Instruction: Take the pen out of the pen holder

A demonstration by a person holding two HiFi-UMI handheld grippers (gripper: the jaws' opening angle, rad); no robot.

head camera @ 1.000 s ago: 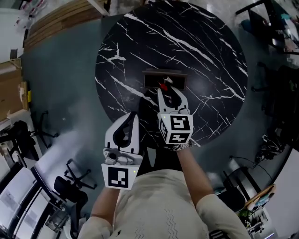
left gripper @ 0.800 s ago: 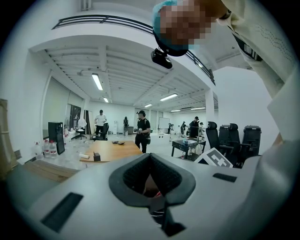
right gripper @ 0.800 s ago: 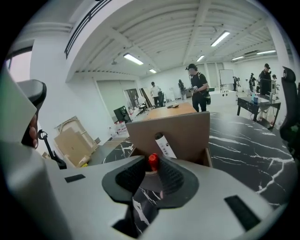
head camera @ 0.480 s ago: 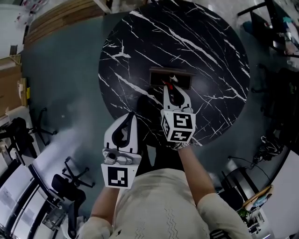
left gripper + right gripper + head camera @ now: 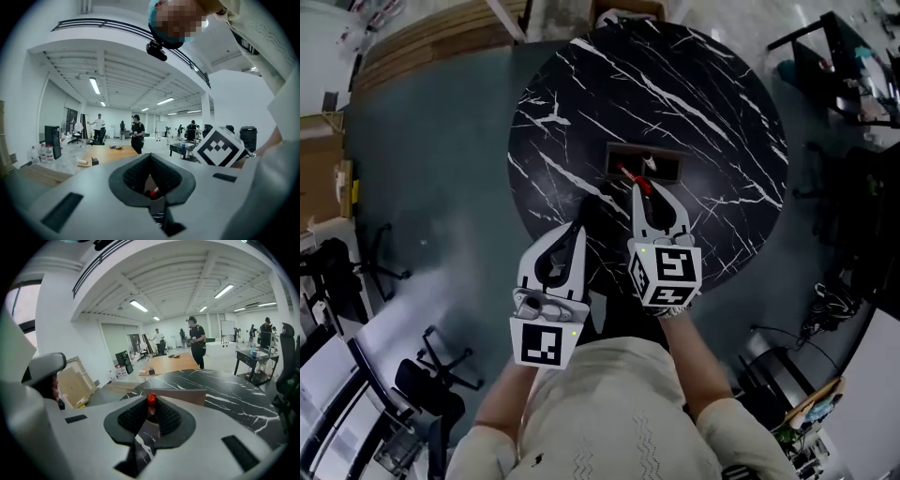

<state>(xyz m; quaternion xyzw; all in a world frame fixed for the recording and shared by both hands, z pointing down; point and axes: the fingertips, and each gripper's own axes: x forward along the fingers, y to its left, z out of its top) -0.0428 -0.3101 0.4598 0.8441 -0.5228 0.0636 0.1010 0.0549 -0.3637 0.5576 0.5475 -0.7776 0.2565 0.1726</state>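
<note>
A brown rectangular pen holder (image 5: 667, 164) stands near the middle of the round black marble table (image 5: 712, 112). My right gripper (image 5: 642, 190) is shut on a red pen (image 5: 632, 177), which slants up and left with its far end at the holder's near edge. In the right gripper view the red pen (image 5: 151, 400) sticks up between the pads, with the holder (image 5: 187, 397) just behind. A white item (image 5: 650, 161) stays in the holder. My left gripper (image 5: 575, 228) hangs shut and empty at the table's near edge, left of the right one.
Office chairs (image 5: 441, 361) stand on the floor at lower left. Wooden boards (image 5: 422, 37) lie at upper left, and desks with gear (image 5: 853, 66) at the right. Several people (image 5: 197, 345) stand far off beyond a wooden table (image 5: 171, 363).
My right gripper has drawn back a little from the holder, and more of the red pen shows, slanted outside it. The left gripper stayed put.
</note>
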